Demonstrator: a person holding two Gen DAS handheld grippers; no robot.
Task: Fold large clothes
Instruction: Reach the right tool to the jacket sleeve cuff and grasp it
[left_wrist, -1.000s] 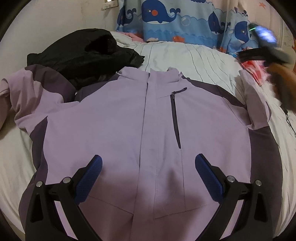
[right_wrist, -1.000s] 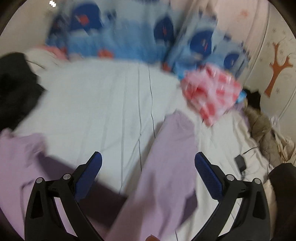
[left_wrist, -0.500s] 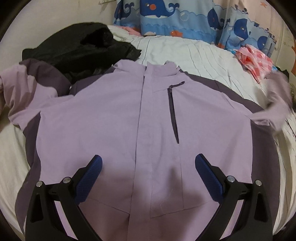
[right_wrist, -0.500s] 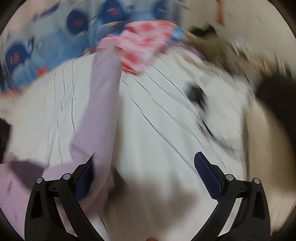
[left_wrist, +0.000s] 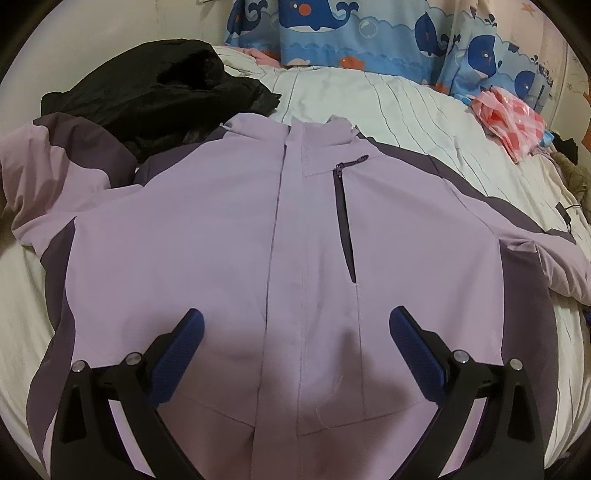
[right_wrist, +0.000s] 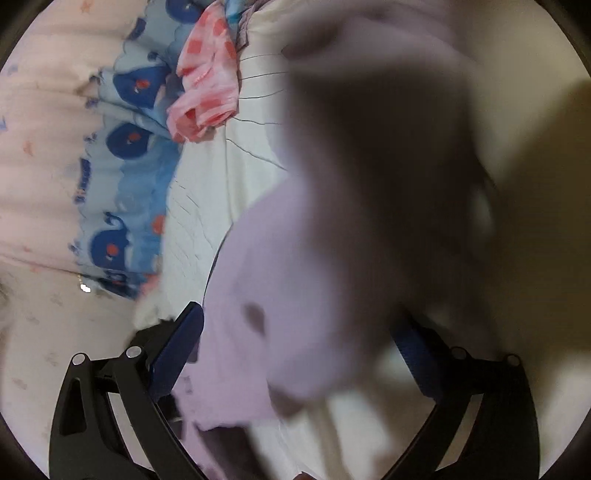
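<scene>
the jacket (left_wrist: 229, 236) lies face up and spread flat on the bed (left_wrist: 417, 122), collar away from the left gripper (left_wrist: 295, 332), front placket running straight ahead between its fingers. the left gripper hangs over the lower front, jaws spread wide, nothing in them. ahead and to its left a black garment (left_wrist: 155, 88) sits on the jacket's shoulder and the sleeve there lies bunched; the sleeve (left_wrist: 546, 258) to its right trails off the body

the right gripper (right_wrist: 295, 332) is also spread wide, with that sleeve (right_wrist: 295, 295) blurred close in front of the lens between its fingers; the blur makes it hard to tell, but the fingers seem too far apart to be pinching it

the step in hand looks like bringing this sleeve in over the chest. to do it well, close the right gripper on the cuff end rather than mid-sleeve, carry it low across so it lands flat and straight, and let the left gripper press the body down near the placket so the front does not drag or ruck. the black garment should be cleared before the far sleeve's turn
</scene>
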